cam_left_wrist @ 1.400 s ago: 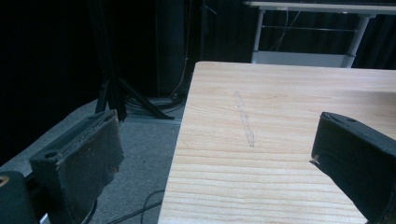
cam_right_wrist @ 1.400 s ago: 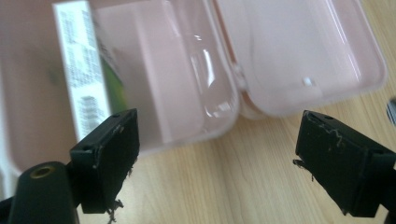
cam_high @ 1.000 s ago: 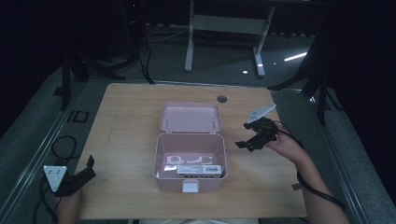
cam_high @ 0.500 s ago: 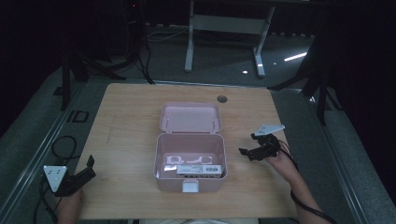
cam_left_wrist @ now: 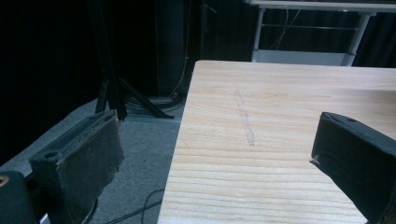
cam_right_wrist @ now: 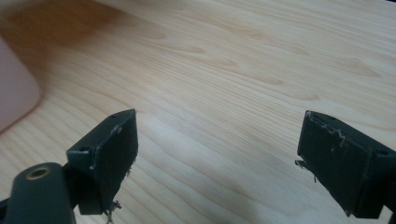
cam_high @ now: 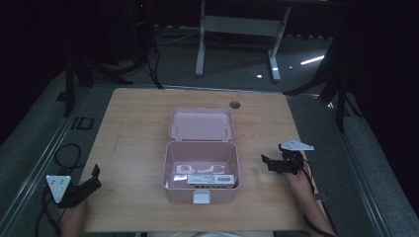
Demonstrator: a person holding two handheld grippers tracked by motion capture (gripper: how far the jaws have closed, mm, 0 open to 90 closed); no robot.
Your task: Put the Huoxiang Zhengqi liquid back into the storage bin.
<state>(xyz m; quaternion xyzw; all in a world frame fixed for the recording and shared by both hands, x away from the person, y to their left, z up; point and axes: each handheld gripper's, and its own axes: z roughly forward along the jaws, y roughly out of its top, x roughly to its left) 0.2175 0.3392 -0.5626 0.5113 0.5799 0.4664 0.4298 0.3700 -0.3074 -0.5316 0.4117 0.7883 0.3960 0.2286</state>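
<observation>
At the lower left of the high view, the left gripper (cam_high: 89,181) sits parked at the table's (cam_high: 138,123) near corner, its jaws spread with nothing between them, just as it was a second ago; its own view looks along the wood grain past the table edge. Centre frame, the pink box (cam_high: 201,170) lies open, lid back, with white pieces and a labelled packet inside. To its right, the right gripper (cam_high: 271,163) has dropped from beside the lid to low over the wood near the box's right wall, jaws wide and empty. I judge the hand is backing off or resetting for a reach. The right forearm runs in from the bottom edge, wrist angled left.
</observation>
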